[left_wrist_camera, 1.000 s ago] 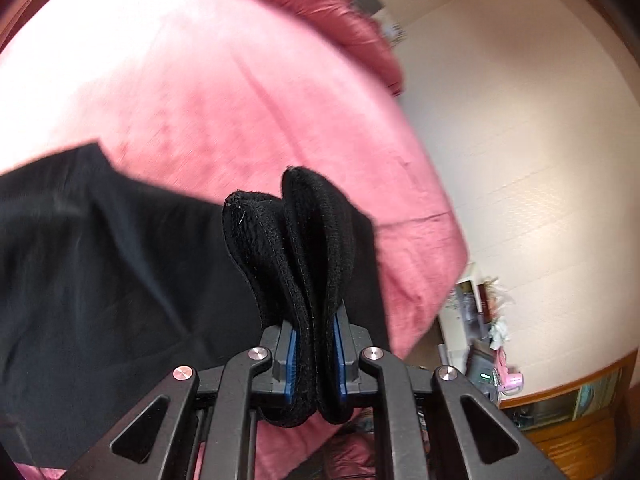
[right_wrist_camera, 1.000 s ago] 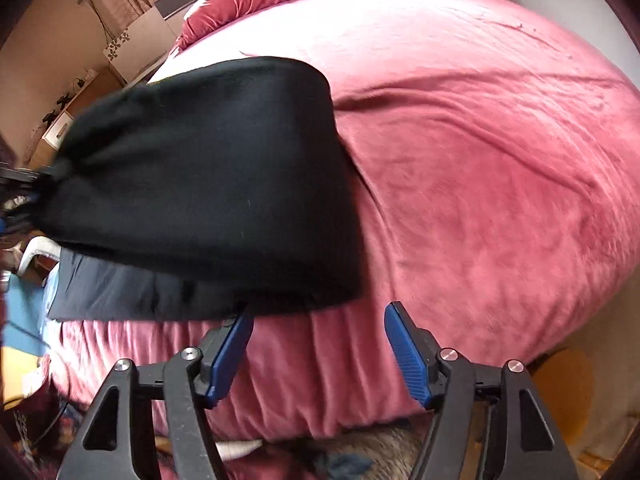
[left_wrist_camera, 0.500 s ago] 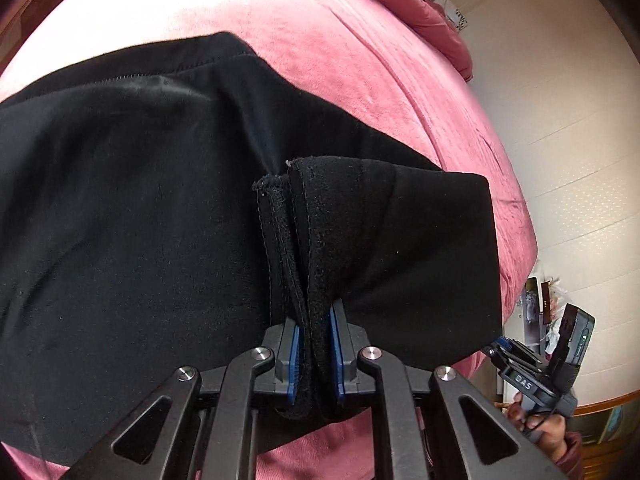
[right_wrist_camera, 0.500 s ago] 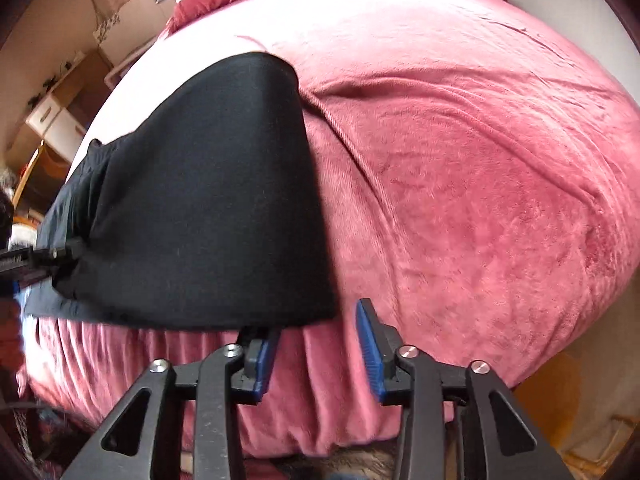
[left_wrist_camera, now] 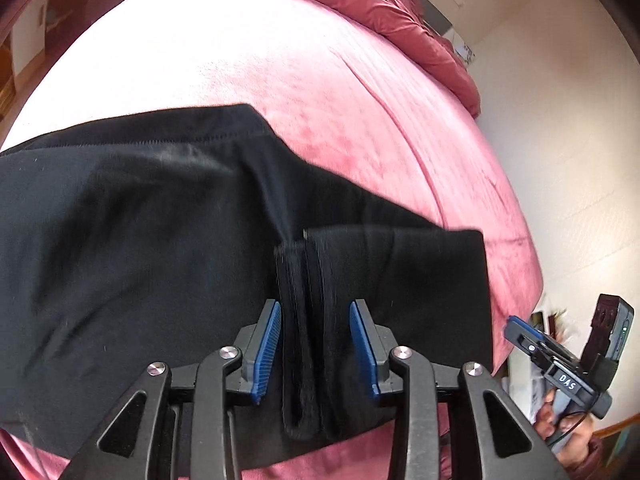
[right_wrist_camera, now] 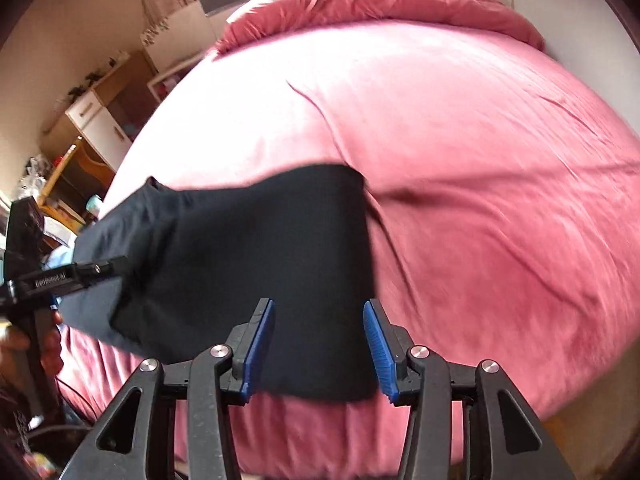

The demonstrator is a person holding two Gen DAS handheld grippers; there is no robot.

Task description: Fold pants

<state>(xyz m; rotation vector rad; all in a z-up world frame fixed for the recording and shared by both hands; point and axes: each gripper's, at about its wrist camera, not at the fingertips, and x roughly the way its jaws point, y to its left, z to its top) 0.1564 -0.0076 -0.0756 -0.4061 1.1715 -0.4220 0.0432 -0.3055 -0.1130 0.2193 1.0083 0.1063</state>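
The black knit pants (left_wrist_camera: 168, 264) are laid across the near edge of the pink velvety bedspread (left_wrist_camera: 304, 80), with one end doubled back over the rest so that a second layer lies on top; this placement is judged to be a fold just set down on the bed. A bunched ridge of the black cloth stands between the blue pads of the left gripper (left_wrist_camera: 316, 344). Those jaws have just been opening, and a gap now shows on each side of the ridge, so the cloth is no longer pinched, apparently to be left where it lies.

The right gripper (right_wrist_camera: 318, 344) is held above the folded end of the pants (right_wrist_camera: 280, 264), its jaws having opened slightly within the last moment; nothing is clamped, the cloth lying beneath the pads rather than between them.

No container is seen close by; only a wooden cabinet (right_wrist_camera: 100, 120) stands well apart, its contents too small to be told.
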